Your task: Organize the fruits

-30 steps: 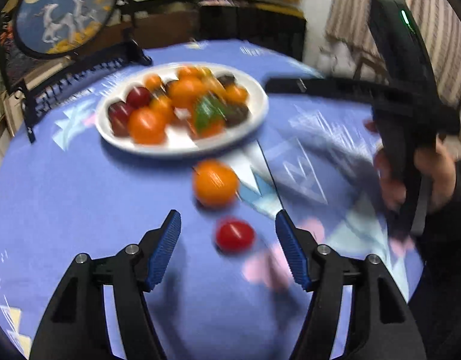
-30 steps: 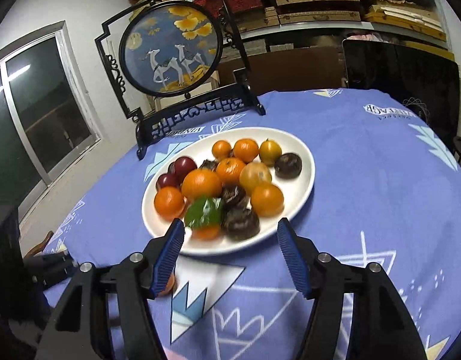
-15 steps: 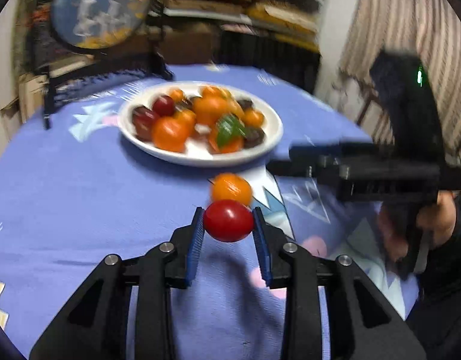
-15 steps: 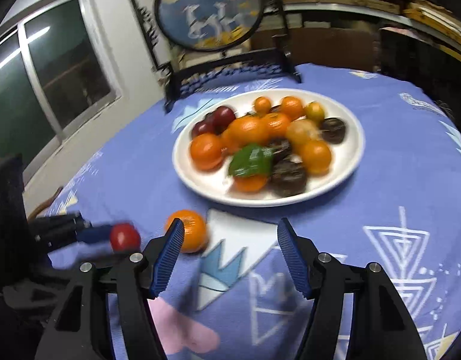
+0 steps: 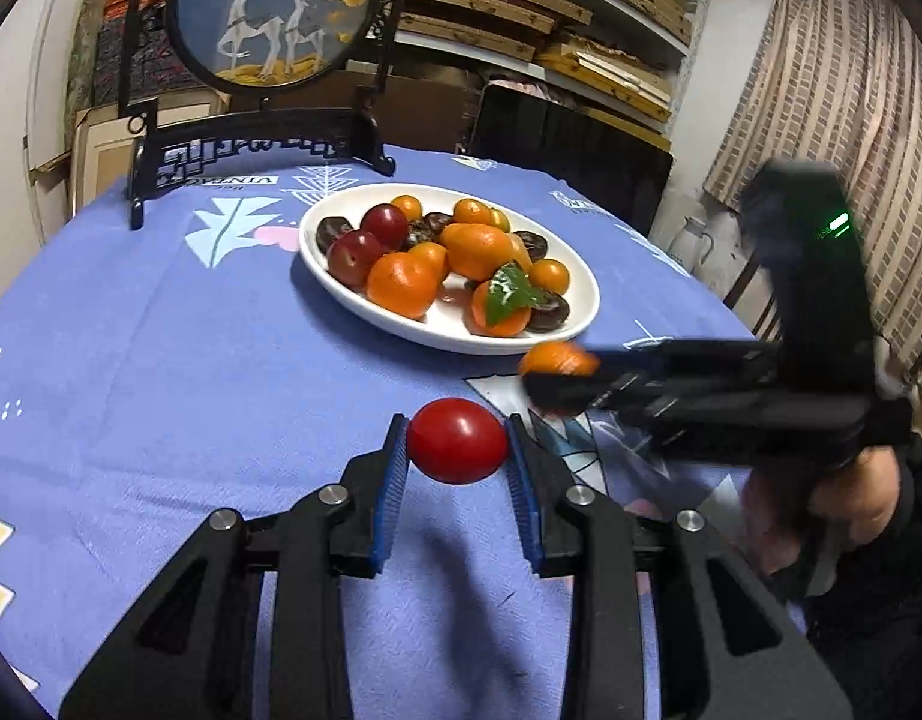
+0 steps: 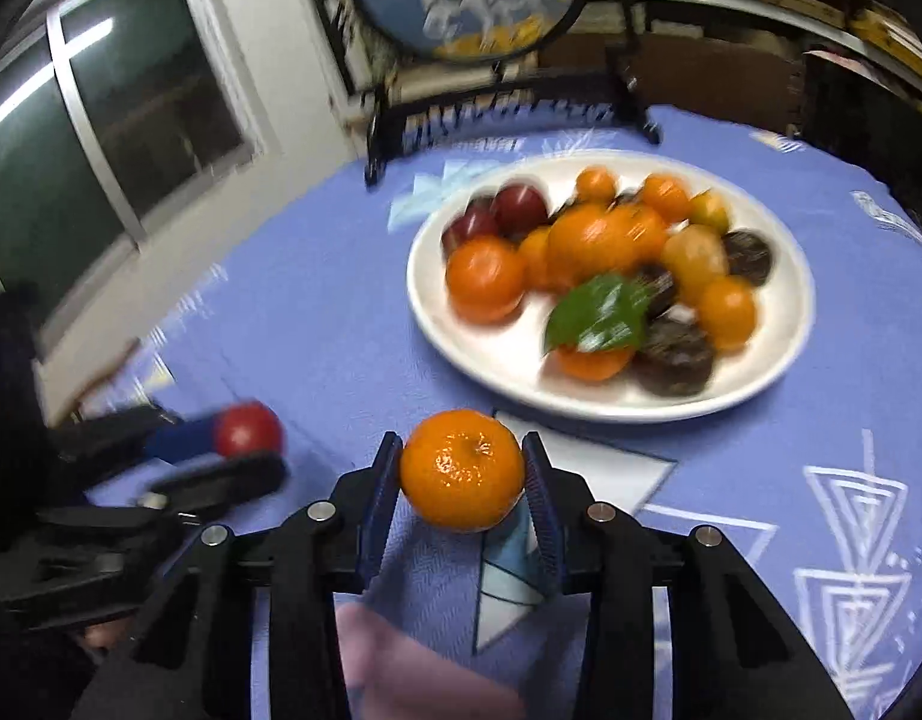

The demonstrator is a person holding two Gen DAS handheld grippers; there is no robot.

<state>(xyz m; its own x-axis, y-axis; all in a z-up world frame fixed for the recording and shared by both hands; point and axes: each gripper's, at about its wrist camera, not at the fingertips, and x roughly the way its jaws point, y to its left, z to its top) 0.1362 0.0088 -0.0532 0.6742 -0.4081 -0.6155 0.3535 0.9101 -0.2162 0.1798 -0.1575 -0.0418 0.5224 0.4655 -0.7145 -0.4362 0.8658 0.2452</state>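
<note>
We have both loose fruits in hand. Our left gripper (image 5: 458,441) is clenched on the red tomato (image 5: 456,440), its blue fingers (image 5: 393,483) pressing either side. Our right gripper (image 6: 462,471) has just been closing and its fingers now grasp the orange mandarin (image 6: 462,470). Both fruits sit just on the near side of the white plate (image 5: 571,306), which is already heaped with oranges, plums and dark fruit. We judge this the pick-up step; next each fruit needs carrying over the near rim and setting into a gap without knocking the pile. The table (image 5: 161,360) wears a blue patterned cloth. At its far edge stands a round deer screen (image 5: 269,12), with shelves behind it.
</note>
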